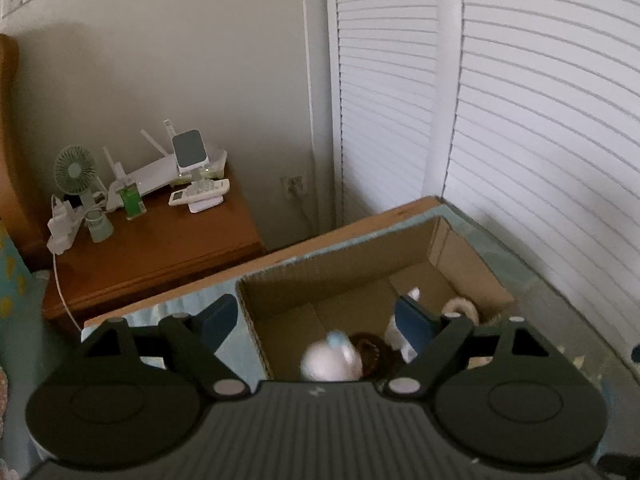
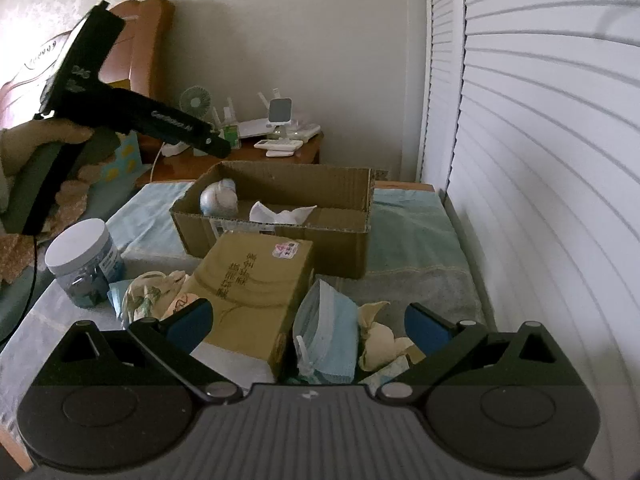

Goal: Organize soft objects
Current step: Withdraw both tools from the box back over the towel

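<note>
An open cardboard box stands on the blue cloth; it also shows in the right wrist view. Inside lie a white round soft toy, a brown soft thing and a white cloth. My left gripper hovers open and empty over the box's near corner. My right gripper is open and empty, low over a pile: a pack of blue face masks, a crumpled cream cloth and a patterned cloth.
A tan carton lies in front of the box. A white-lidded jar stands at left. A wooden nightstand holds a fan, router and remote. White louvred doors run along the right.
</note>
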